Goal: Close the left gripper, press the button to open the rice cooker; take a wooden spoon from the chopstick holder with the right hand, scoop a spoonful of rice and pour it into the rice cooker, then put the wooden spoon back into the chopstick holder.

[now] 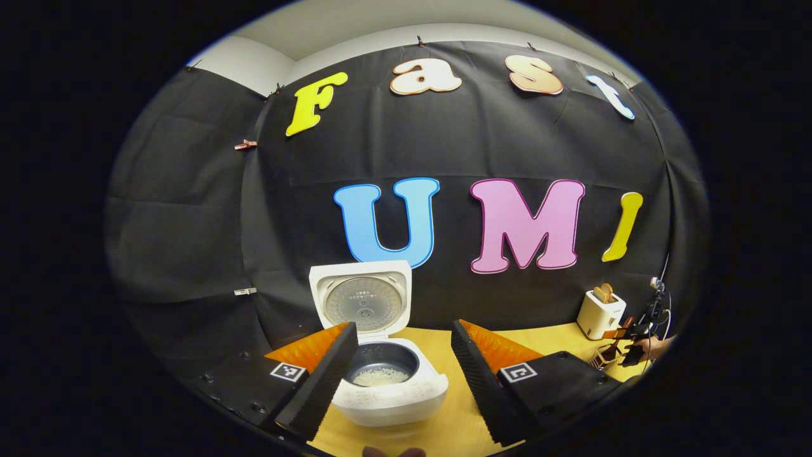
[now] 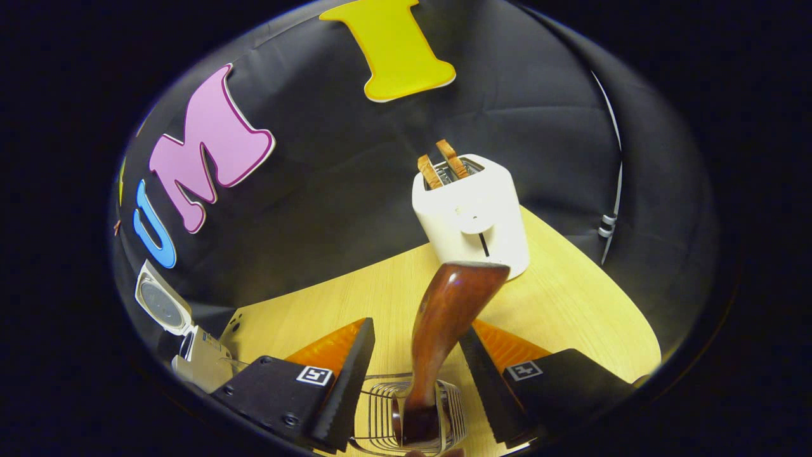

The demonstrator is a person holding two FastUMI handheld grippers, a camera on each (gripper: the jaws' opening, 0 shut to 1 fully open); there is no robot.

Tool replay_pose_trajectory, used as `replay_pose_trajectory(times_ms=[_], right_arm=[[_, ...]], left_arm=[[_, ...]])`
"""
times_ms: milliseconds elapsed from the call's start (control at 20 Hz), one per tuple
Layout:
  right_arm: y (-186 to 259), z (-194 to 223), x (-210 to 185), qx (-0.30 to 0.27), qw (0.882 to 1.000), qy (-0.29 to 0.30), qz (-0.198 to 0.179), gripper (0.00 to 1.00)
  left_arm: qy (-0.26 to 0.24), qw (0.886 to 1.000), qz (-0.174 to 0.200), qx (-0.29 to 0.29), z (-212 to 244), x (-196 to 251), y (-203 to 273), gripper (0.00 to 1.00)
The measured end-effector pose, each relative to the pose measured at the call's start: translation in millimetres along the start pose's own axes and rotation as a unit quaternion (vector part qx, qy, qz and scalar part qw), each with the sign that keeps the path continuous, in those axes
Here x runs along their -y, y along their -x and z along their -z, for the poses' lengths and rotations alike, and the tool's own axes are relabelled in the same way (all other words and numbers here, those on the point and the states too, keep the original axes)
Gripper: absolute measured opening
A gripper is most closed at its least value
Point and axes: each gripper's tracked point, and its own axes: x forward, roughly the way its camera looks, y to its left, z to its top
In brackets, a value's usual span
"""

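In the left gripper view, the left gripper (image 1: pixel 403 374) is seen with its fingers held wide apart, nothing between them. The cooker (image 1: pixel 390 381) is found at about 6 o'clock on the table (image 1: pixel 457 419), just beyond the left finger, which overlaps its left edge. Its lid (image 1: pixel 361 298) is raised upright at the back, and rice (image 1: pixel 379 377) is seen lying in the dark inner pot (image 1: pixel 387 358). At about 4 o'clock, well apart from the cooker, a toaster (image 1: pixel 600 313) is placed against the wall, and near it the right gripper (image 1: pixel 625 348) is seen, held by a hand (image 1: pixel 653 347), over the wire holder (image 1: pixel 599 360).

In the right gripper view, the right gripper (image 2: pixel 419 374) is seen with its fingers spread, not pressing on anything. The spoon (image 2: pixel 444 330) stands between them, its handle rising toward 12 o'clock and its lower end resting inside the holder (image 2: pixel 380 412) at 6 o'clock. Whether a finger touches the spoon cannot be told. The toaster (image 2: pixel 472 216), with two slices of toast (image 2: pixel 444 162) in its slots, stands just behind the handle tip. The open cooker (image 2: pixel 190 355) is seen at 8 o'clock.
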Motion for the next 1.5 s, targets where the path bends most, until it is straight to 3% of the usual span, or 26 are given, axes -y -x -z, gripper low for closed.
replay_pose_trajectory(times_ms=[400, 650, 850, 1050, 1350, 1500], right_arm=[[60.7, -13.0, 4.6, 0.024, 0.999, -0.021, 0.021, 0.85], [115.9, -33.5, -14.6, 0.062, 0.998, -0.020, 0.026, 0.85], [162.1, -57.9, -41.9, 0.103, 0.994, -0.016, 0.020, 0.85], [198.9, -69.6, -71.4, 0.133, 0.991, 0.008, 0.010, 0.85], [233.8, -66.2, -105.1, 0.145, 0.988, 0.047, -0.001, 0.85], [241.7, -59.9, -115.4, 0.144, 0.988, 0.062, -0.005, 0.85]], left_arm=[[0.019, 0.999, 0.022, 0.021, -16.0, -7.9, -23.5, 0.95], [0.036, 0.998, 0.032, 0.041, -33.9, -24.7, -57.4, 0.95], [0.036, 0.997, 0.022, 0.058, -56.7, -51.5, -106.7, 0.95], [0.050, 0.998, 0.011, 0.040, -70.8, -73.0, -167.1, 0.95], [0.011, 1.000, 0.002, 0.027, -73.2, -89.7, -244.4, 0.95], [0.016, 1.000, -0.014, 0.009, -61.8, -103.3, -278.5, 0.95]])
